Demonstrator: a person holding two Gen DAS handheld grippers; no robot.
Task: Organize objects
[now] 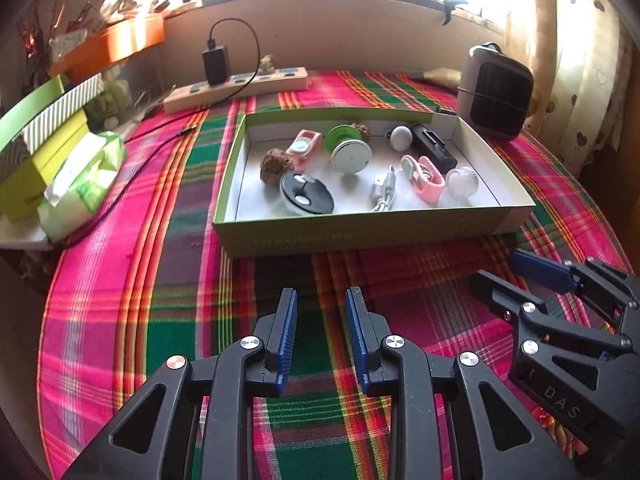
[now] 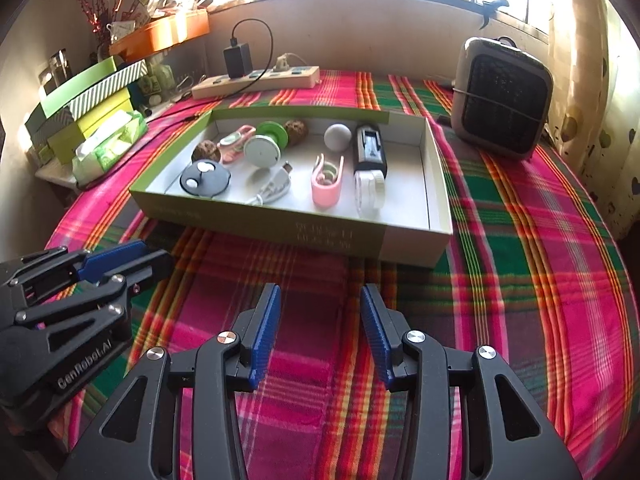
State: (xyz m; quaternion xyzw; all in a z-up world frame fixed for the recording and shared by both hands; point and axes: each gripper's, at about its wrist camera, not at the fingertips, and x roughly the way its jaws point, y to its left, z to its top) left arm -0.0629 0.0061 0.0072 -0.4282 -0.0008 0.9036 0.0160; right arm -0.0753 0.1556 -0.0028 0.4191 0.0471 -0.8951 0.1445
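Plaid cloth (image 1: 168, 312) in pink, green and red covers the surface, bare under both grippers. The left gripper (image 1: 321, 300) hovers low with its blue pads parted and nothing between them; the right gripper (image 2: 320, 296) does the same, its gap a little wider, equally empty. Each shows at the edge of the other's view, side by side and apart.

Straight ahead of both sets of fingers lies the shallow green box (image 1: 360, 232) with a white interior, and everything small enough to sort appears already inside it. Ahead and left of the left fingers sit a black round case (image 1: 306, 198) and a brown pinecone (image 1: 275, 164); beyond them are a pink holder (image 1: 304, 148) and a green-and-white spool (image 1: 348, 150), with a second cone behind it. Dead ahead lies a white cable (image 1: 384, 192). Ahead and right are a pink clip (image 1: 426, 178), a clear round jar (image 1: 462, 182), a white ball (image 1: 401, 138) and a black rectangular gadget (image 1: 434, 146).

No loose item shows on the cloth near the fingers. Farther off stand a power strip (image 1: 240, 86) with a plugged charger, a small heater (image 1: 496, 96), stacked boxes and a tissue pack (image 1: 84, 184), none of which looks like part of the sorting. Judging by this, the gathering is essentially done; at most some tidying inside the box remains.
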